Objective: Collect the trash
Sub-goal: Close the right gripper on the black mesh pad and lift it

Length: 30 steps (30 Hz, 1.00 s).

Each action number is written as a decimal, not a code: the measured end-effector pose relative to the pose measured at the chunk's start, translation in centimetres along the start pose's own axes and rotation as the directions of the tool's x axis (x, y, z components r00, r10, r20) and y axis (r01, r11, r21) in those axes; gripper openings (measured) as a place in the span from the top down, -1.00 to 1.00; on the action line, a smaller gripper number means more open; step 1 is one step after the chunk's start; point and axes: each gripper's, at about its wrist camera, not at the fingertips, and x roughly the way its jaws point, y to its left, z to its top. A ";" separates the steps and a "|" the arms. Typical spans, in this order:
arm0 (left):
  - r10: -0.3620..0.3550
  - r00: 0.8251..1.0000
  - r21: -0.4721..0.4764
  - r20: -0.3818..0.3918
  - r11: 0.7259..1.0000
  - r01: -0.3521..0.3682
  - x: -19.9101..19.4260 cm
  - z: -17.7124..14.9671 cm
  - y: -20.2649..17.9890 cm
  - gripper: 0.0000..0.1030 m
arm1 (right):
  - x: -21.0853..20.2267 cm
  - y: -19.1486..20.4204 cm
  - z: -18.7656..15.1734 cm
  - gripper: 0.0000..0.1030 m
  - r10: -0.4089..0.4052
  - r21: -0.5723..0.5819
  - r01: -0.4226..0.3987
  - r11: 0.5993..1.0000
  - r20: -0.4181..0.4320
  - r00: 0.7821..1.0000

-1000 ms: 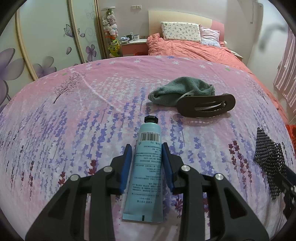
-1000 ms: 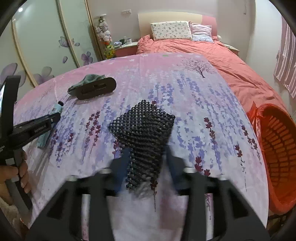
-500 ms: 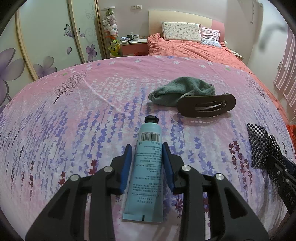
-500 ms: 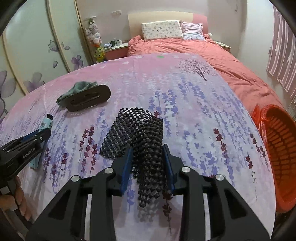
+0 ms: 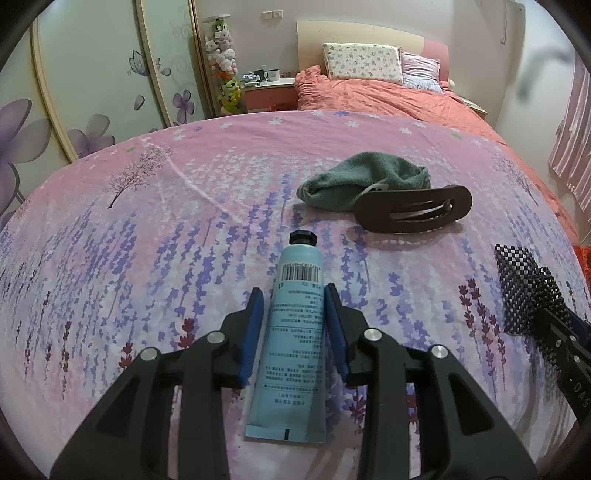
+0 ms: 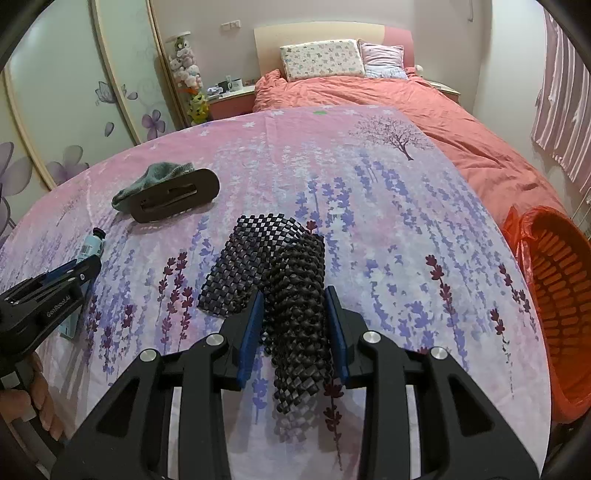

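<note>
On bedspread (image 5: pixel 147 240), tube (image 5: pixel 293 332), black mesh (image 6: pixel 291 295)

Floral pillow (image 5: pixel 362 61), plush toys (image 5: pixel 221 35), flowered wardrobe doors (image 5: pixel 92 74).

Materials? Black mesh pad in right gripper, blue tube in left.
Mesh pad: soft rubbery foam, likely PVC; open grid, matte, drapes and folds limply. Blue tube: squeezable plastic laminate, smooth satin, crimped flat end, printed barcode; black cap looks hard plastic.
</note>
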 end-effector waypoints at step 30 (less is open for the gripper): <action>-0.097 0.995 -0.026 0.006 0.995 0.097 -0.2 -0.2 1.2 0.17 | 0.1 -0.1 0.0 0.33 0.001 -0.001 -0.001 1.000 0.000 1.000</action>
